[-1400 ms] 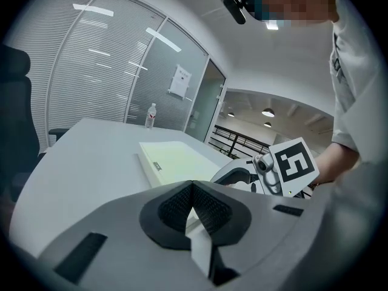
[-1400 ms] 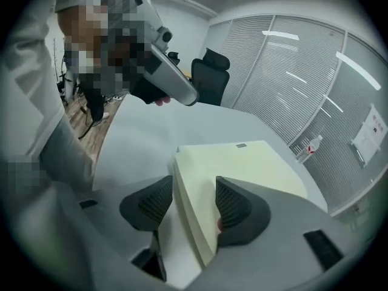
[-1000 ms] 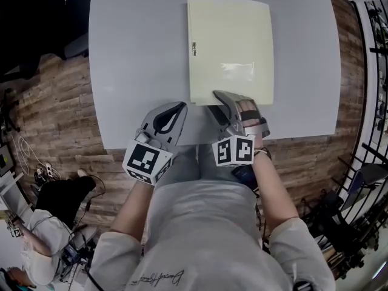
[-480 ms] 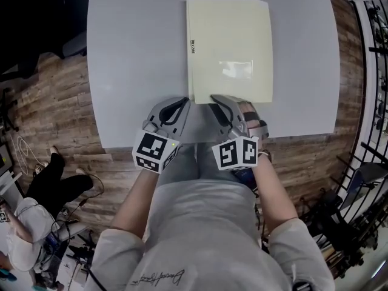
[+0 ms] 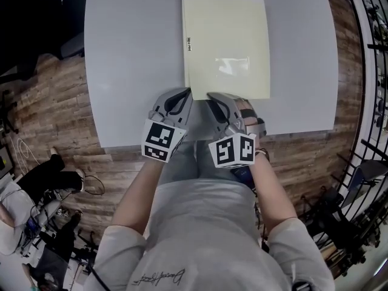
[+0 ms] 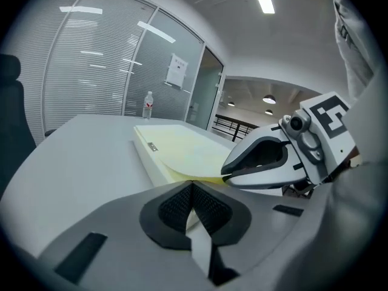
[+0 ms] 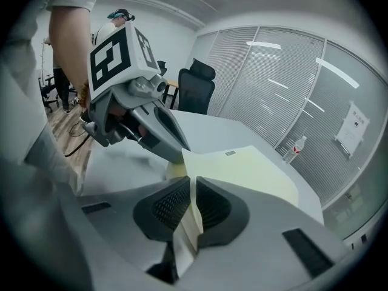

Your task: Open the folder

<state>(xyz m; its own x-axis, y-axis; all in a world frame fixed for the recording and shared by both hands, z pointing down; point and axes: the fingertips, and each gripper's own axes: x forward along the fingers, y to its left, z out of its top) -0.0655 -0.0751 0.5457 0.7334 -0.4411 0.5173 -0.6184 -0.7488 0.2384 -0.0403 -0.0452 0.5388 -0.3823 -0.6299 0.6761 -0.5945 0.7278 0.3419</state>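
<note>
pale yellow folder (image 5: 225,41) lies flat on the grey table (image 5: 133,59). right gripper (image 5: 211,96) jaws have just been closing and pinch its near cover edge; left gripper (image 5: 187,92) jaws, pressed together, sit at its near-left corner.

Label (image 5: 188,41) print on folder (image 5: 225,44): too small.
</note>
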